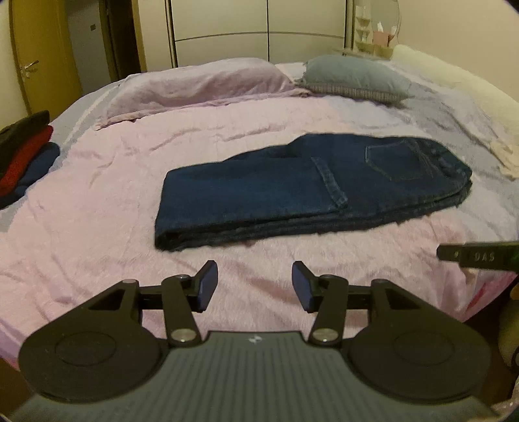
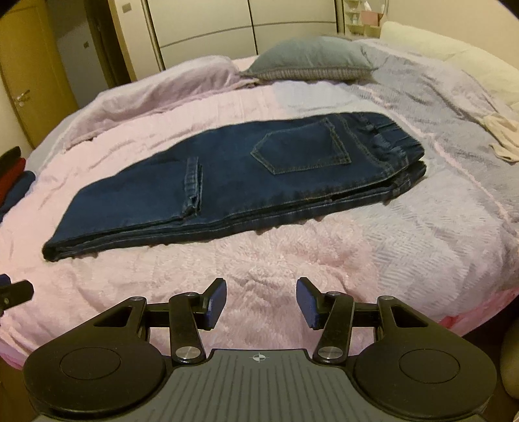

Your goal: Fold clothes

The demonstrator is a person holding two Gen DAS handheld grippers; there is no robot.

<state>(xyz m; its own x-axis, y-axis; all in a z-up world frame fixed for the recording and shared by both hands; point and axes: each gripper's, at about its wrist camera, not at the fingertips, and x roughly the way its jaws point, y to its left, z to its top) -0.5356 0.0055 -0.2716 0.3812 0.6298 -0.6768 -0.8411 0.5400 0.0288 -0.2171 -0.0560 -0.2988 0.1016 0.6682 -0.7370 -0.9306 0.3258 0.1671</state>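
Note:
A pair of dark blue jeans lies folded in half lengthwise and doubled over on the pink bedspread, waistband to the right, back pocket up. In the right wrist view the jeans stretch from lower left to upper right. My left gripper hovers open over the bedspread, short of the jeans' near edge, with nothing between its fingers. My right gripper is open too, held above the bedspread in front of the jeans. Part of the right gripper shows at the left view's right edge.
A stack of folded red, black and blue clothes sits at the bed's left edge. A lilac pillow and a grey-blue cushion lie at the far side. A pale cloth rests on the right. A wardrobe and a door stand behind.

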